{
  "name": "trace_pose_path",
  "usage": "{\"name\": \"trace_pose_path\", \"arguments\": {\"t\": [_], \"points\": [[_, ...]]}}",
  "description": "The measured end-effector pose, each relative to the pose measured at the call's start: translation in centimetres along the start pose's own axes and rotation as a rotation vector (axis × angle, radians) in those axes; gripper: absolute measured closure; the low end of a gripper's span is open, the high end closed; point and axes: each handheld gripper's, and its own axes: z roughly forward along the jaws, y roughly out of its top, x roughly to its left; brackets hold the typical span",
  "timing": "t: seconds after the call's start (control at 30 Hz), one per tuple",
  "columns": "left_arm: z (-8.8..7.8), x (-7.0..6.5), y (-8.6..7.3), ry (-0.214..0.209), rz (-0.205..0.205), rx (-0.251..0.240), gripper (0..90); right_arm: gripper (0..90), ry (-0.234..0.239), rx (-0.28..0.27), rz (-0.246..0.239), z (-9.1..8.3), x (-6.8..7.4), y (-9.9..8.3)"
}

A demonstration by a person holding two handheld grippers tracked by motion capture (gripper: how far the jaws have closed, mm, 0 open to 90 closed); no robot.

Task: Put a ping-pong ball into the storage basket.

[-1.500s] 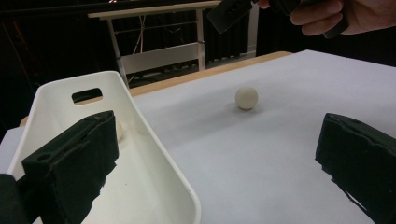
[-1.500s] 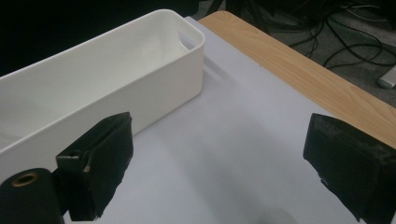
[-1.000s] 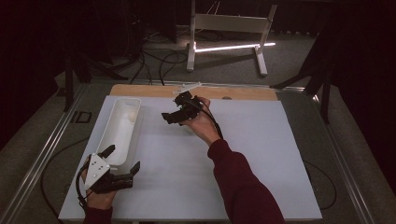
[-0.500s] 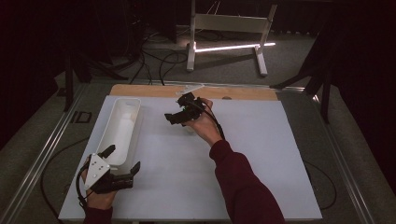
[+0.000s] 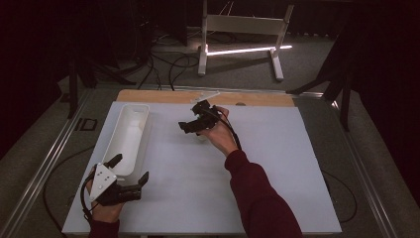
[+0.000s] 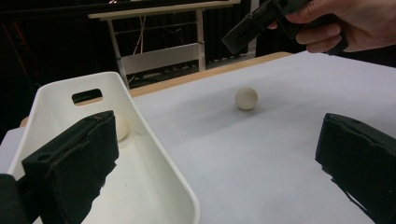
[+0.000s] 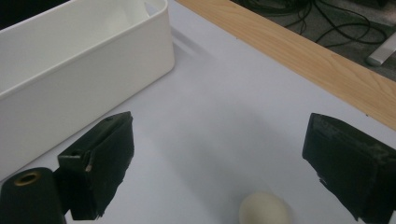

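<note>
Both sets of fingers spread wide and empty: right gripper point(image 5: 190, 125) hovering over a cream ball point(image 7: 264, 208) on the white worktop point(image 5: 277, 168), left gripper point(image 5: 130, 171) beside the white bin point(image 5: 130, 136) holding another ball point(image 6: 121, 127).

R claw point(image 7: 219, 163) jaws wide apart, nothing btwn them. Cream ball point(image 7: 264, 208) on white surface point(image 7: 215, 107), low centre, closer to the camera than the jaw tips. White bin point(image 7: 74, 60) upper left. Wood strip point(image 7: 299, 60) along far edge.
</note>
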Motion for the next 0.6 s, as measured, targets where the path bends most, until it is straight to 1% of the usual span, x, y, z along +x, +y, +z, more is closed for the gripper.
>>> {"name": "trace_pose_path", "arguments": {"t": [0.13,0.3,0.6], "points": [[0.0,-0.02,0.0,-0.001,0.001,0.001,0.2,8.5,0.001,0.005,0.002,0.05,-0.2,-0.21],[0.01,-0.02,0.0,-0.001,0.002,0.002,0.2,8.3,-0.009,0.028,0.021,0.29,-0.46,-0.53],[0.02,-0.02,0.0,-0.002,0.002,0.003,0.2,8.3,-0.012,0.049,0.031,0.47,-0.82,-1.03]]}}
